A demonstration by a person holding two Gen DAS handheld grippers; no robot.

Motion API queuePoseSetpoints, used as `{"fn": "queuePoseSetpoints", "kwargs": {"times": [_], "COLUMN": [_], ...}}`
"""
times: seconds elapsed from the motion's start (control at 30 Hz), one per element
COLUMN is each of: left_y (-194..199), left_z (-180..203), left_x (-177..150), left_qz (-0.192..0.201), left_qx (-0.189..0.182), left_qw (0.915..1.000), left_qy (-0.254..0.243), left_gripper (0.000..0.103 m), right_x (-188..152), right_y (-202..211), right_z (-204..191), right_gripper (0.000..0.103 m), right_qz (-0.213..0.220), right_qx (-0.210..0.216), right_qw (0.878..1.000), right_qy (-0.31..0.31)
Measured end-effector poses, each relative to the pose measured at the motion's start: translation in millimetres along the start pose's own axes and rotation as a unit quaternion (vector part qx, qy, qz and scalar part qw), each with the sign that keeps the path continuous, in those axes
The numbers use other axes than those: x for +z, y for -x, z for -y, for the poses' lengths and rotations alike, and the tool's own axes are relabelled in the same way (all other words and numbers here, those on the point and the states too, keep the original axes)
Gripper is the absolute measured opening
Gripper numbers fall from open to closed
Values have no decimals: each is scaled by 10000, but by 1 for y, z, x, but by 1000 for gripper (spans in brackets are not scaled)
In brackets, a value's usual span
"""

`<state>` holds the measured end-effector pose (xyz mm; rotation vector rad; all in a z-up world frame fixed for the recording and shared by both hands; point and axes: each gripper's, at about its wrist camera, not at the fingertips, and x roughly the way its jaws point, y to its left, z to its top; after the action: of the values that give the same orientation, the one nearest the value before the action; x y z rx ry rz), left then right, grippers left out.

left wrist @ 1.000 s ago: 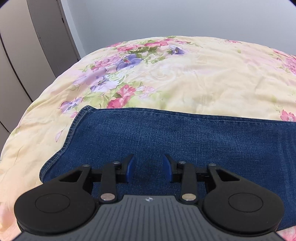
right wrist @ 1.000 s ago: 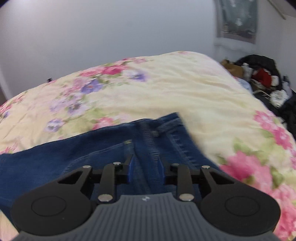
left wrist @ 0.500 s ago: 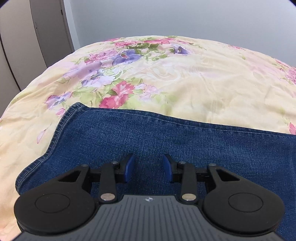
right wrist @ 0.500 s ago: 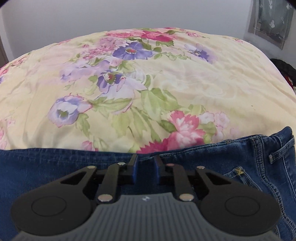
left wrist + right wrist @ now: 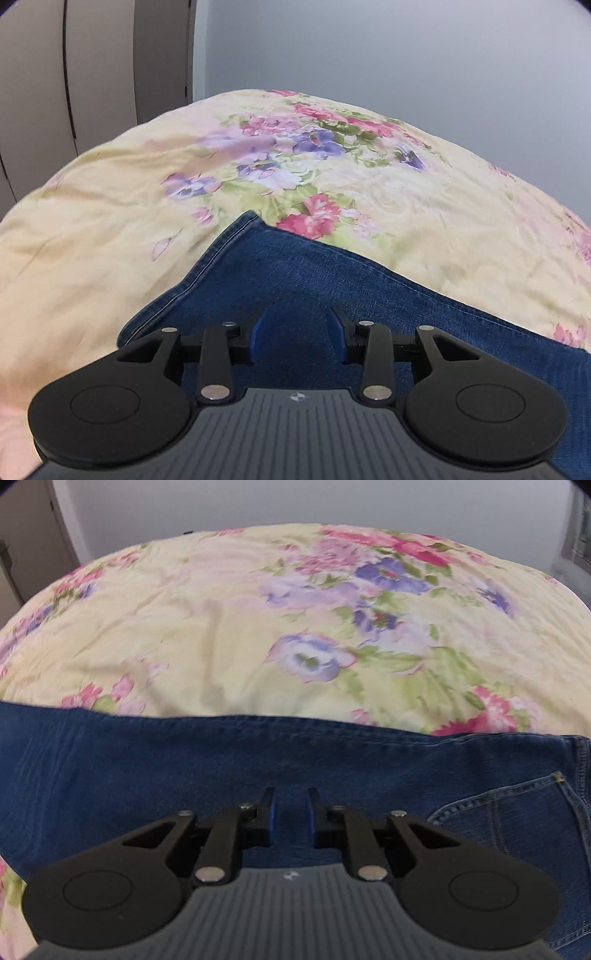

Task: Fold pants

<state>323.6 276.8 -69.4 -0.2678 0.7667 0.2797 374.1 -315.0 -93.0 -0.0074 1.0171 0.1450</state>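
Hovering over the denim, the left gripper [image 5: 297, 334] has its blue-padded fingers [image 5: 256, 338] spread with nothing between them; whether the tips touch the cloth cannot be told. Under and just ahead of it lie the jeans [image 5: 314, 280], flat on the bedspread [image 5: 110, 229]. From this view the hem [image 5: 207, 266] runs up on a slant from lower left to a corner just past the fingers, and the leg stretches off to the right edge of the frame. Past the hem corner the bedspread shows pale yellow with pink and purple flowers. Behind it stand grey wardrobe doors [image 5: 74, 74] on the left and a plain wall [image 5: 406, 55]

In the right view, the right gripper [image 5: 290, 818] also sits over the jeans [image 5: 147, 768], its fingers [image 5: 271, 814] apart by a narrow gap, holding nothing. Just to its right lies a pocket [image 5: 517, 812] with pale stitching and a small rivet at its corner. Ahead of the fingers, the far seam edge of the denim runs nearly straight across the frame. Beyond that edge the flowered bedspread [image 5: 221, 627] rises to the wall [image 5: 295, 502], slightly blurred
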Motion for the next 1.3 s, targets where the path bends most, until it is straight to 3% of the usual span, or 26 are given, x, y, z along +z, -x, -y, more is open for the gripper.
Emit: {"fn": "queuePoseSetpoints", "kwargs": {"times": [0.1, 0.2, 0.33, 0.57, 0.77, 0.97, 1.13, 1.3], "left_y": [15, 28, 34, 32, 32, 27, 26, 13], "left_z": [-18, -34, -62, -99, -104, -104, -113, -111], "left_x": [-4, -10, -17, -36, -54, -68, -68, -64], "left_qz": [-246, -386, -549, -777, -922, -816, -636, -437], "left_qx": [-247, -413, -578, -964, -1340, -1578, -1622, -1475], "left_qw": [9993, 9982, 9937, 9740, 9633, 9541, 9483, 9496], "left_qy": [99, 223, 790, 1898, 2134, 2410, 2653, 2732], "left_gripper": [51, 55, 58, 60, 70, 74, 76, 76], "right_x": [3, 16, 31, 43, 47, -9, -74, -122], "right_y": [-30, -51, -68, -64, -30, 27, 69, 64], "right_z": [-15, -9, -12, -11, -26, -55, -56, -35], "right_gripper": [8, 4, 4, 2, 6, 7, 7, 6], "right_qz": [-89, 19, -6, 351, 414, 222, 291, -59], "right_qx": [-288, -427, -663, -831, -629, -228, -364, -664], "right_qw": [9995, 9980, 9953, 9909, 9934, 9982, 9980, 9965], "right_qy": [-18, -462, -709, -1000, -868, -510, -417, -513]}}
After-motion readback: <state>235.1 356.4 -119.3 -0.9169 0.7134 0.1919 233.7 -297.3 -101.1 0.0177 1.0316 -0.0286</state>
